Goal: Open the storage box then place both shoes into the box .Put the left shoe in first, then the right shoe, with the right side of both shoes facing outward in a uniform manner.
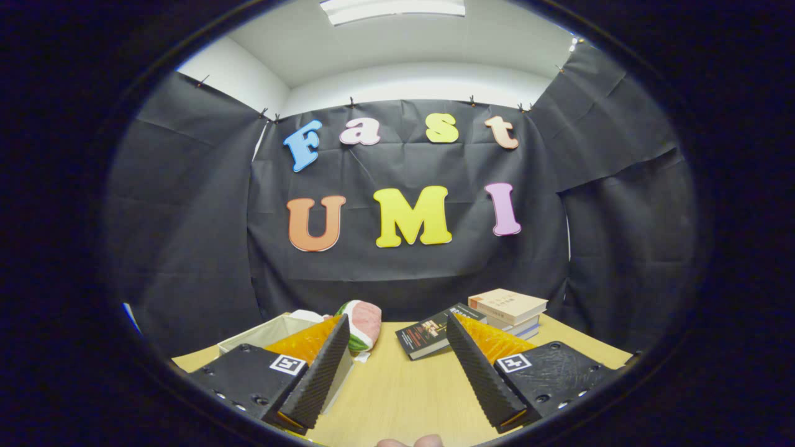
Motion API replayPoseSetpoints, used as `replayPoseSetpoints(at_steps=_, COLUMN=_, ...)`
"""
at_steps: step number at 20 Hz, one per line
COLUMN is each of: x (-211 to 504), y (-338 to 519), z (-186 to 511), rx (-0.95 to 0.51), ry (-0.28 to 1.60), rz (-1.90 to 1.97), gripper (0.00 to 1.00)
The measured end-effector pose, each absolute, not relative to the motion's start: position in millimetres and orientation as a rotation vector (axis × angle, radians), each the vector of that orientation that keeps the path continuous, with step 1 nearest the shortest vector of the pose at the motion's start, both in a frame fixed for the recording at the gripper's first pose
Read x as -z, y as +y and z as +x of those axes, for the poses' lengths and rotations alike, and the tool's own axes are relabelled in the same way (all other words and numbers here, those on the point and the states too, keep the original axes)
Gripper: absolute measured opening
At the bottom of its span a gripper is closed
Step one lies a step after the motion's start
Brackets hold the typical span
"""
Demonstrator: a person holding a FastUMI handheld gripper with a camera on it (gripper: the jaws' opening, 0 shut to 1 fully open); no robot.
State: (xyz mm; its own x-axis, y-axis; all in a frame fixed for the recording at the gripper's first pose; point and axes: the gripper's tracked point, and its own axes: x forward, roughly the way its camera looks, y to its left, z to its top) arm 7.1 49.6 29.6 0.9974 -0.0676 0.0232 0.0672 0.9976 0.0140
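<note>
My gripper (pixel 397 366) is open, its two fingers spread wide above a wooden table (pixel 404 385) with nothing between them. Behind the left finger (pixel 323 366) stands a pale fabric storage box (pixel 264 334), partly hidden by that finger. A soft pink, white and green item (pixel 366 323) rests at the box's right end, just beyond the left finger; I cannot tell whether it is a shoe.
A dark-covered book (pixel 425 335) lies flat just beyond the right finger. A stack of books (pixel 509 310) stands at the table's far right corner. Black cloth walls close the booth behind the table. Fingertips of a person's hand (pixel 410 442) show nearest me.
</note>
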Motion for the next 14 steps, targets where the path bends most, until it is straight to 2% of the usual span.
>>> replayPoseSetpoints(at_steps=4, x=-24.6, y=47.7, z=-15.6, rx=0.087, ry=-0.084, rz=-0.027, gripper=0.95)
replayPoseSetpoints(at_steps=14, x=-16.4, y=60.0, z=-28.8, rx=0.055, ry=-0.074, rz=0.004, gripper=0.95)
